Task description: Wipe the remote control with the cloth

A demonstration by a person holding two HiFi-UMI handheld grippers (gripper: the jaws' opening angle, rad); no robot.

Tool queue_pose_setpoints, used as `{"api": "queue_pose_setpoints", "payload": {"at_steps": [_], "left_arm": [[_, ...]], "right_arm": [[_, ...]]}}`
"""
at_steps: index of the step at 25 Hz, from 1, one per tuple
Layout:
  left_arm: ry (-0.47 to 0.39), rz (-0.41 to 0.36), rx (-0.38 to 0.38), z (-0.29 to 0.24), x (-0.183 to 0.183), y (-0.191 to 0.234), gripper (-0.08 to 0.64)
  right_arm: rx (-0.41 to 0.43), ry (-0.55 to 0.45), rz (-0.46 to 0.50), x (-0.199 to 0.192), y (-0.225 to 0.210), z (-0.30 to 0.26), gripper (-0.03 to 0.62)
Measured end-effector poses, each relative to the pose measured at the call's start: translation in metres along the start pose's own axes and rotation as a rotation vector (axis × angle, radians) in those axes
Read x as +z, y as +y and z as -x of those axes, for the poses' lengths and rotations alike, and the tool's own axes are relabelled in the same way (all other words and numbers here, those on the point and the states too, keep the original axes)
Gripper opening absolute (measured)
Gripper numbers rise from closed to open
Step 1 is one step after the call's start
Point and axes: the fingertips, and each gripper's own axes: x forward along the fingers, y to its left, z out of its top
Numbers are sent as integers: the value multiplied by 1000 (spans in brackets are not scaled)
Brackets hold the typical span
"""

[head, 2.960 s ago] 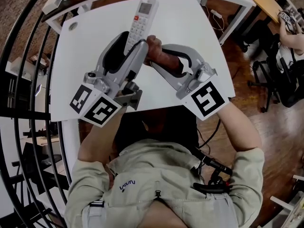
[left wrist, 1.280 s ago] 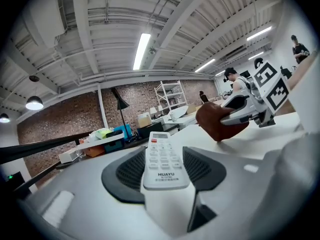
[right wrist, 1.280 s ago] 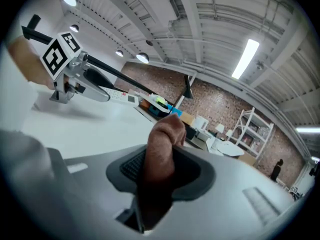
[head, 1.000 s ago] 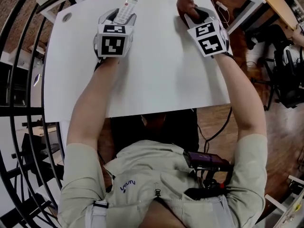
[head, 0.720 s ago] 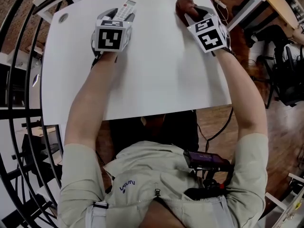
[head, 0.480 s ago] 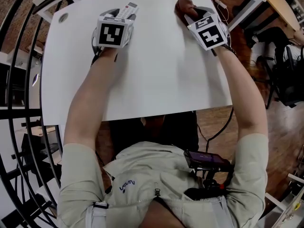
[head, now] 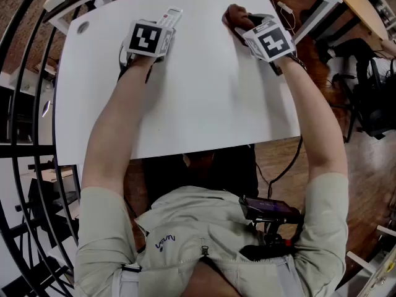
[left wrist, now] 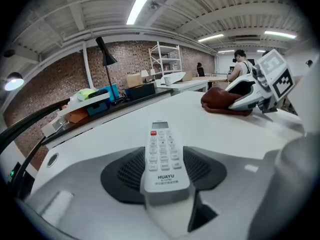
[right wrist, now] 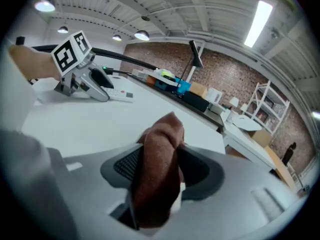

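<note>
- The right gripper (head: 246, 25) has just been opening its jaws. The brown cloth (right wrist: 159, 174) now stands loose between them, low over the table (head: 204, 98).
- The left gripper (head: 162, 26) grips the remote (left wrist: 162, 154) by its sides, tip near the tabletop.
- 3 seconds ago the 2 grippers met, cloth against remote. Now they are well apart at the table's far side.
- Wiping looks finished; both things seem about to be put down.
</note>
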Motion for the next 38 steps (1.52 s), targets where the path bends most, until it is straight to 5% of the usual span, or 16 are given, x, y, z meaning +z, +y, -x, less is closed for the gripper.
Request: {"api": "queue_pose_setpoints", "payload": {"at_steps": [8,10,14,24,32,38], "left_arm": [[-97,17,53,27,8,6,250],[-169,15,64,44,16,3,194],[-356,-33,86,87,32,-16,4],[-670,-76,165,222,30,-71,3],[-834,-27,244,291,16,-108,3],[-855,-13,245,311,2,-136,3]], "right_arm": [[-67,-131,-87,14,-12,37,282],[-97,-191,-106,23,-12,56,273],[-164,-324,-122,41,-5,105,97],[-223,-569,-88,75,62,218,2],[-251,-712,-135,66,109,275,2],[-283,-740,-188,52,131,306,2]]}}
